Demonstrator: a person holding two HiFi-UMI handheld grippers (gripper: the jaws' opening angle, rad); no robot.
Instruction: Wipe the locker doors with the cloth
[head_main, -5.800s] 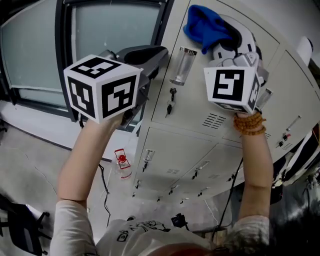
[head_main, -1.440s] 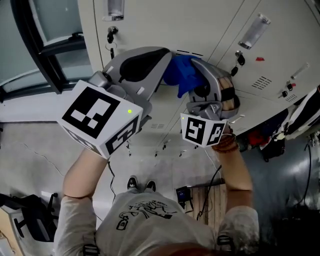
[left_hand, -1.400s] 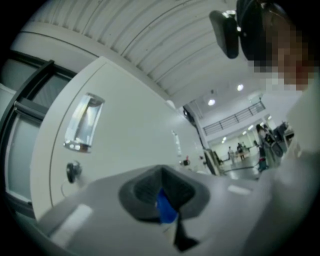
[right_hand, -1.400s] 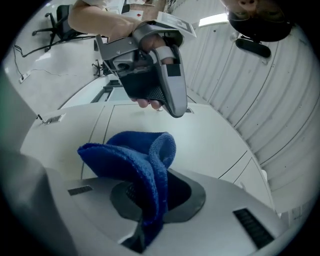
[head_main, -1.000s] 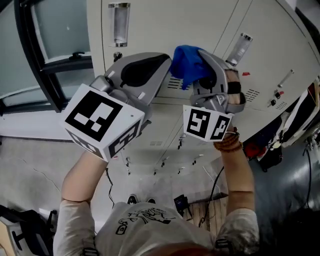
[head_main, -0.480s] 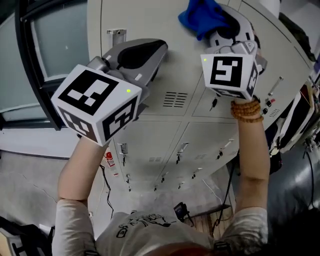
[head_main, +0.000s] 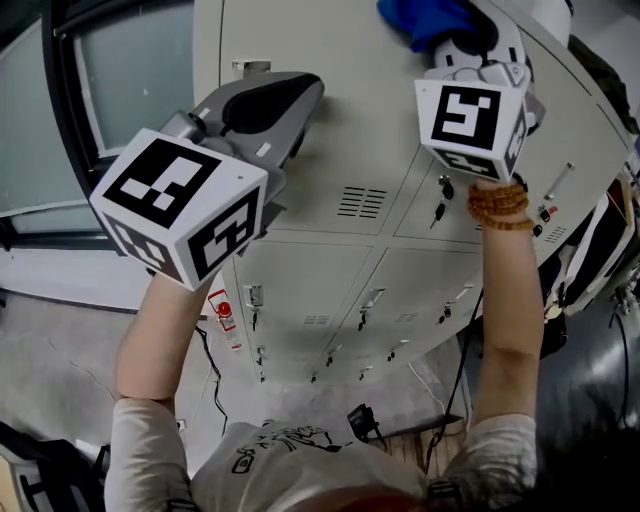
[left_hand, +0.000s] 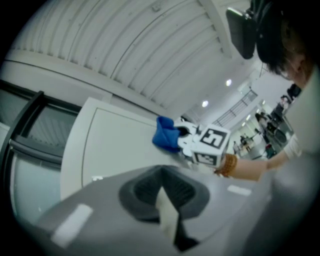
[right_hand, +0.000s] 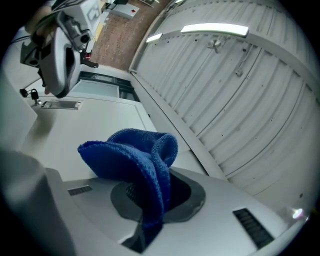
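Cloth (head_main: 420, 18) has risen, clamped in right hand-held gripper (head_main: 458, 38); left hand-held gripper (head_main: 296, 108) closed.

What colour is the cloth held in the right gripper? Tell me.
Blue: the cloth shows best in the right gripper view.

We show the blue cloth (right_hand: 135, 160) in the grey right tongs (right_hand: 149, 220). The left tongs (left_hand: 167, 220) are grey too. Their marker cubes (head_main: 180, 215) bear black-and-white squares. Behind the tongs the locker doors (head_main: 330, 140) are pale cream; the bracelet (head_main: 497, 205) below the right tongs is brown.
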